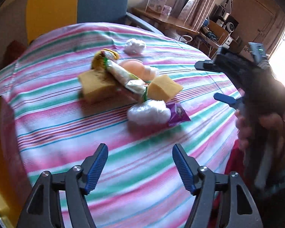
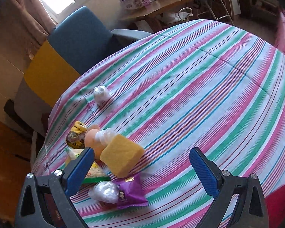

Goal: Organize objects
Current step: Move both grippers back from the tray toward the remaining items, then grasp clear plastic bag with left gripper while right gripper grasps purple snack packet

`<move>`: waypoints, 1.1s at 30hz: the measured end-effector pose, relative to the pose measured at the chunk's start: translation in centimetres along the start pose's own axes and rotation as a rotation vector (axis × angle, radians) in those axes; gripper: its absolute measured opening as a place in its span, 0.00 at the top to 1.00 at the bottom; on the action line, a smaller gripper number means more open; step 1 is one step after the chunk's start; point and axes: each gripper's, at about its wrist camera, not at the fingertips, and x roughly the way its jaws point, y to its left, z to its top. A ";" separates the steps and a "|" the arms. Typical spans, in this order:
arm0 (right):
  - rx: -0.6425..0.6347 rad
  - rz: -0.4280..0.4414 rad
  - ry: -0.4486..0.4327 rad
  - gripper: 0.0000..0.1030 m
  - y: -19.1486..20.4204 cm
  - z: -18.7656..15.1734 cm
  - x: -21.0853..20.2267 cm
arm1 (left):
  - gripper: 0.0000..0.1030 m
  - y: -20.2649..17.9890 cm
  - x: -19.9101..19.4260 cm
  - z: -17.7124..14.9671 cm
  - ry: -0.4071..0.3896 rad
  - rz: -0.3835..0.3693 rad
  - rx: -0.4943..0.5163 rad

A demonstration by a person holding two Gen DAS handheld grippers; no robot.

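A pile of objects lies on the striped cloth [image 1: 142, 171]: two yellow sponges [image 1: 96, 85] [image 1: 164, 89], a long snack packet [image 1: 123, 76], a yellow patterned packet [image 1: 104, 58], a peach-coloured toy [image 1: 136, 68], two crumpled white plastic bags [image 1: 148, 112] [image 1: 134, 45] and a purple sachet [image 1: 177, 114]. My left gripper [image 1: 140, 169] is open and empty, well short of the pile. My right gripper [image 2: 140, 171] is open and empty, above the near sponge [image 2: 121, 157], purple sachet [image 2: 131, 191] and white bag [image 2: 104, 191]. It shows in the left wrist view [image 1: 214, 79] at the right.
A blue chair [image 2: 79, 38] and a yellow panel [image 2: 47, 74] stand past the cloth's far edge. A wooden desk [image 1: 161, 19] with boxes sits behind. A lone white bag [image 2: 101, 94] lies apart from the pile. Red fabric [image 2: 279, 205] shows at the near right edge.
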 end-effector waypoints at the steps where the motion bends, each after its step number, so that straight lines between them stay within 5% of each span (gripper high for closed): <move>1: 0.001 0.004 0.001 0.01 0.0 0.0 0.0 | 0.27 0.0 0.6 0.4 0.003 -0.003 -0.006; 12: -0.004 0.033 0.044 0.01 0.4 0.1 0.6 | 0.21 -0.2 5.9 4.7 0.017 -0.016 -0.115; 15: -0.009 0.033 0.051 0.01 0.6 0.1 0.8 | 0.27 -0.3 7.4 5.2 0.036 -0.009 -0.123; 16: -0.013 0.033 0.051 0.01 0.6 0.1 0.8 | 0.43 -0.1 7.7 5.0 0.047 -0.012 -0.127; 20: -0.051 0.013 0.065 0.02 0.8 0.0 1.1 | 0.48 0.3 6.2 3.4 0.024 -0.022 -0.090; 33: -0.287 -0.022 0.249 0.23 3.8 -2.7 4.0 | 0.48 2.7 0.3 -4.0 -0.032 0.064 -0.034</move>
